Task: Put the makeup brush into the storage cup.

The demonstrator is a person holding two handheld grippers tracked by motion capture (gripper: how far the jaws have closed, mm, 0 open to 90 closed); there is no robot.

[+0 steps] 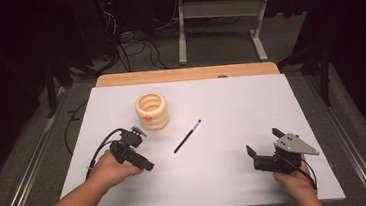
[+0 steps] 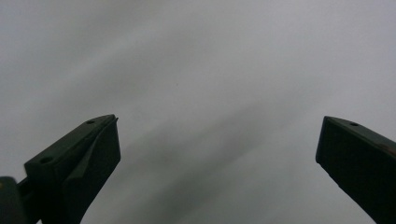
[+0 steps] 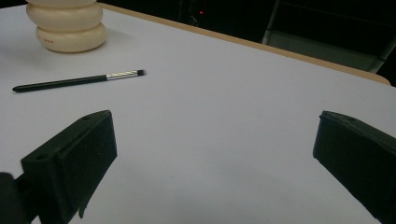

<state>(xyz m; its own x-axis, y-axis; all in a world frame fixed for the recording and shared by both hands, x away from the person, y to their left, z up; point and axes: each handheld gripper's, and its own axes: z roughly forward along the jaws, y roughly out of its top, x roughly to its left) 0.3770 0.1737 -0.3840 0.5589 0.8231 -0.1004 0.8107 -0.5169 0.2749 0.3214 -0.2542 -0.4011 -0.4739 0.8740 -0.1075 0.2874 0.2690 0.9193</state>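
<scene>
1. A white table [image 1: 238,178] fills the high view. A slim black brush [image 1: 187,136] lies flat on it near the middle, touching nothing.

2. The brush's long axis runs diagonally: its handle end points toward the person's near left, and its metal band and bristle tip point toward the far right.

3. A cream ridged holder [image 1: 151,111] stands upright just beyond and to the left of the brush, near it but apart from it.

4. The left gripper [image 1: 146,162], held in the person's left hand [image 1: 111,167], rests low on the table. The brush's handle end lies near it, ahead and to its right. In the left gripper view its jaws stand wide apart over bare table, with nothing between them.

5. The right gripper [image 1: 264,149], held in the right hand [image 1: 290,176], sits well apart from the brush at the near right. Its jaws are also wide apart and empty.

6. In the right gripper view the brush [image 3: 77,80] lies ahead and to the left of the jaws, side-on, with the holder [image 3: 66,25] behind it.

7. Judgement: the left gripper is nearer. Either would likely need its jaws turned across the diagonal handle to grip it.
</scene>
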